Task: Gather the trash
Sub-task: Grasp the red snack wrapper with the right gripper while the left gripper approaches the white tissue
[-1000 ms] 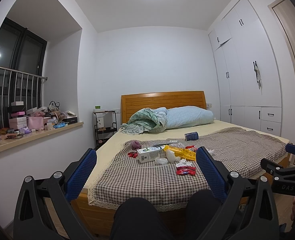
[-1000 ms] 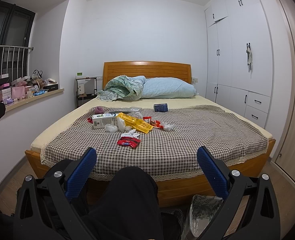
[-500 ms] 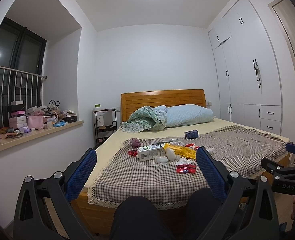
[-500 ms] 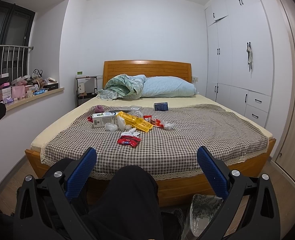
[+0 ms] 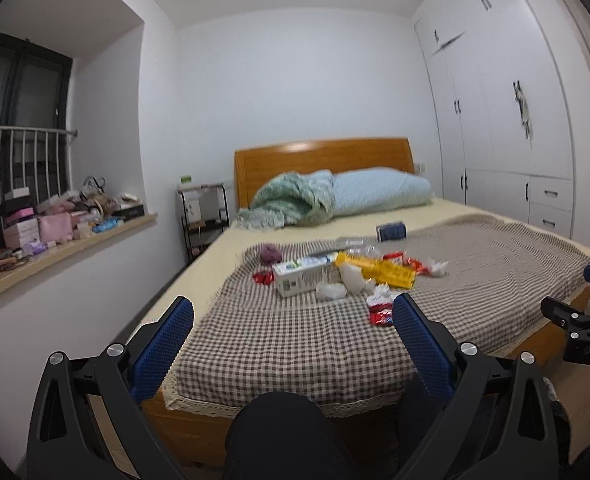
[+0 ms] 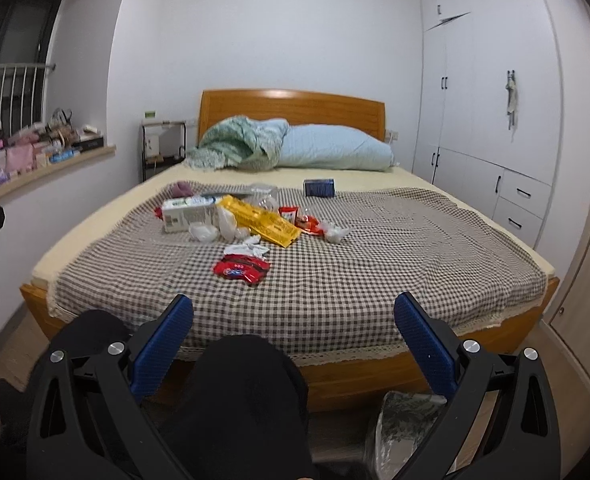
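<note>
Both grippers were wide open, holding nothing, short of the bed's foot edge.

Left gripper [image 5: 293,322]: blue pads spread, a dark knee or leg [image 5: 279,432] low between the fingers hid the floor below. Its right finger [image 5: 419,344] cut off part of the red wrapper [image 5: 379,315]. Right gripper's body poked in at the far right edge [image 5: 583,332], mostly out of frame.

Right gripper [image 6: 294,320]: same wide spread, dark leg [image 6: 239,400] filled the lower middle. A clear bag with a leafy print [image 6: 407,428] sat on the floor just behind the right finger, partly hidden by it; contents unreadable.

Ahead of both grippers, the bed [image 6: 355,372] with a checked blanket [image 6: 375,280]. Trash all lay on that blanket, ahead and a bit left of the right gripper: nearest the red wrapper [image 6: 241,268], white crumpled tissue [image 6: 249,249] just beyond it, then the yellow packet [image 6: 261,222], white carton [image 6: 189,212], small red wrappers [image 6: 301,218] and more tissue wads [image 6: 337,234] clustered together, overlapping. Motion blur, labels illegible. Farther: purple lump [image 6: 181,189], dark blue box [image 6: 319,187].

Beyond: rumpled green quilt [image 6: 239,144], pale pillow [image 6: 335,148], headboard [image 6: 291,106]. Cluttered sill [image 6: 35,152] far left, items indistinct.
</note>
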`<state>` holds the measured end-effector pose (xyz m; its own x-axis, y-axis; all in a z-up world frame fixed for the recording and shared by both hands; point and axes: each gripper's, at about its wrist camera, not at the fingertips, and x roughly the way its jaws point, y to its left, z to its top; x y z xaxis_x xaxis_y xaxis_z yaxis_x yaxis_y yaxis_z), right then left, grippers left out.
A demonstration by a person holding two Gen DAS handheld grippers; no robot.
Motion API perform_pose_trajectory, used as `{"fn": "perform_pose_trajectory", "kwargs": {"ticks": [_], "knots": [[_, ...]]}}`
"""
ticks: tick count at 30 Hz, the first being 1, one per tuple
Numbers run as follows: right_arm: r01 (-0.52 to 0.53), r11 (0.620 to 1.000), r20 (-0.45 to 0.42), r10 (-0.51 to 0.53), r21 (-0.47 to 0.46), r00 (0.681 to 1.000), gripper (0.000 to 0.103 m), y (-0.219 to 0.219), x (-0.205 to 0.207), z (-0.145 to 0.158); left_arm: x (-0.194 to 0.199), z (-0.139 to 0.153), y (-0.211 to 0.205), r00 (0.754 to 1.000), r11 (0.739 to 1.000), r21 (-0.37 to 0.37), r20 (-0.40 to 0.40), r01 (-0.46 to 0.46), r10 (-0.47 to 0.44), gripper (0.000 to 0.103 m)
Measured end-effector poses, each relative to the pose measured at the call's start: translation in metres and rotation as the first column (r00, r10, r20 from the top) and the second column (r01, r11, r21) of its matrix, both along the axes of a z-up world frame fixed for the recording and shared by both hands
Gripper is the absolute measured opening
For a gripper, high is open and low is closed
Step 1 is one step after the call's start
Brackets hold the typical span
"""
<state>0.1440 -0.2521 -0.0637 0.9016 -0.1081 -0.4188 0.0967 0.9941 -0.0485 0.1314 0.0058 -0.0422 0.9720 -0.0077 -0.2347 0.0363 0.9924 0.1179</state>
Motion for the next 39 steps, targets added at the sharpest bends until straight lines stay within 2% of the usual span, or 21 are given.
{"fn": "perform_pose_trajectory", "kwargs": {"ticks": [5,11,16,17,19,23,26,27,30,33,35,36,37,38,39], "knots": [[-0.014,1.0,-0.042,0.013,-0.028,0.999,0.097,-0.003,0.049,-0.013,0.06,-0.015,-0.002,0.999,1.0,0.004,-0.047,-0.003,0.003,0.096],[-0.021,1.0,-0.09,0.02,-0.009,0.996,0.097,-0.009,0.107,-0.025,0.129,-0.037,-0.01,0.993,1.0,0.008,-0.118,0.007,-0.006,0.096],[-0.106,0.994,-0.139,0.11,0.035,0.984,0.097,-0.004,0.156,-0.043,0.179,-0.057,-0.015,0.982,1.0,-0.011,-0.185,0.028,-0.03,0.096],[-0.151,0.986,-0.148,0.16,0.073,0.976,0.097,-0.004,0.17,-0.05,0.19,-0.062,-0.017,0.979,0.999,-0.019,-0.2,0.031,-0.035,0.096],[-0.158,0.982,-0.184,0.174,0.101,0.967,0.097,-0.002,0.189,-0.06,0.206,-0.069,-0.018,0.974,0.999,-0.028,-0.223,0.032,-0.038,0.096],[-0.25,0.955,-0.292,0.287,0.158,0.912,0.096,0.006,0.239,-0.092,0.238,-0.083,-0.016,0.965,0.999,-0.052,-0.26,0.013,-0.026,0.096],[-0.306,0.944,-0.339,0.331,0.127,0.881,0.096,0.015,0.267,-0.111,0.258,-0.091,-0.015,0.956,0.997,-0.071,-0.292,0.007,-0.028,0.096],[-0.33,0.937,-0.356,0.348,0.112,0.867,0.092,0.019,0.278,-0.117,0.266,-0.094,-0.015,0.952,0.997,-0.076,-0.304,0.008,-0.031,0.096],[-0.382,0.921,-0.393,0.381,0.078,0.837,0.067,0.026,0.303,-0.131,0.284,-0.101,-0.017,0.944,0.997,-0.073,-0.328,0.014,-0.037,0.096],[-0.393,0.915,-0.449,0.389,0.088,0.805,0.065,0.022,0.326,-0.148,0.295,-0.108,-0.023,0.938,0.998,-0.063,-0.344,0.021,-0.041,0.096],[-0.382,0.917,-0.43,0.393,0.116,0.813,0.046,0.013,0.327,-0.146,0.305,-0.113,-0.028,0.933,0.998,-0.059,-0.357,0.028,-0.047,0.096],[-0.38,0.915,-0.423,0.399,0.133,0.813,0.032,0.009,0.325,-0.144,0.311,-0.115,-0.032,0.93,0.998,-0.061,-0.364,0.036,-0.056,0.096],[-0.372,0.916,-0.418,0.399,0.15,0.816,0.009,0.004,0.323,-0.141,0.316,-0.117,-0.035,0.926,0.997,-0.064,-0.371,0.045,-0.065,0.096],[-0.363,0.913,-0.411,0.408,0.186,0.815,0.001,-0.004,0.319,-0.137,0.32,-0.119,-0.038,0.923,0.996,-0.066,-0.377,0.052,-0.074,0.096],[-0.349,0.917,-0.405,0.398,0.192,0.823,0.001,-0.012,0.312,-0.132,0.324,-0.12,-0.042,0.919,0.995,-0.071,-0.385,0.064,-0.087,0.096]]}}
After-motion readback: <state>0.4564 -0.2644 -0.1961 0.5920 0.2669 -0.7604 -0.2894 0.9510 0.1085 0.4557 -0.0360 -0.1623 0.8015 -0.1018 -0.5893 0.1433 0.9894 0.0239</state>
